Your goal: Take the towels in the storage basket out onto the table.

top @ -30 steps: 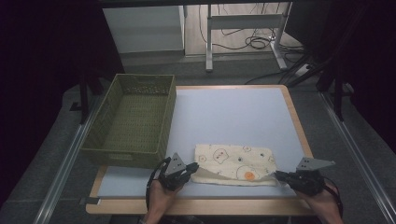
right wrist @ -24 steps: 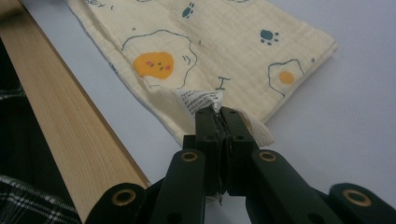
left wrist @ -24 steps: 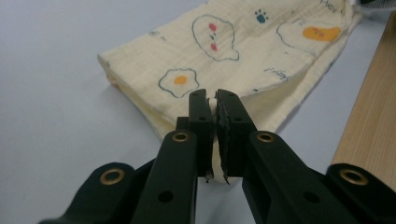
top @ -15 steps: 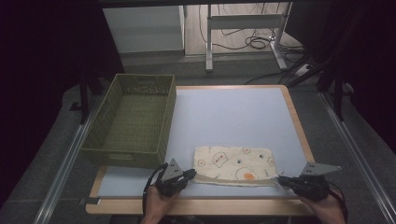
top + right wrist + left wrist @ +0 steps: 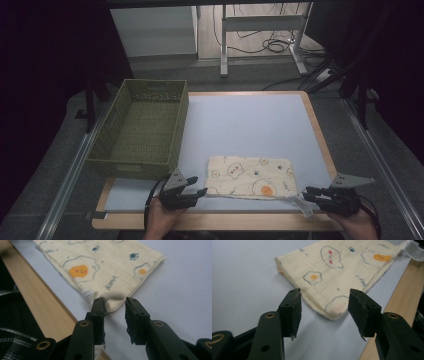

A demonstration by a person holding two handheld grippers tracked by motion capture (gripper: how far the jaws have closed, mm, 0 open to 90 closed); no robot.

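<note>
Near the worktop's front edge lies the folded cloth (image 5: 250, 176), the green basket (image 5: 142, 130) at its left edge. My left gripper (image 5: 324, 312) gapes wide; my right gripper (image 5: 114, 307), now narrower, brackets its corner. Both have drawn back.

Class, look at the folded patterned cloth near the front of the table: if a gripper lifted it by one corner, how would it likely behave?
The cloth would probably droop and unfold: it looks like thin, soft fabric lying in flat layers. It is likely light, since its edge near the left gripper looks slim. It should not slide much on the table, though that is a guess.
</note>
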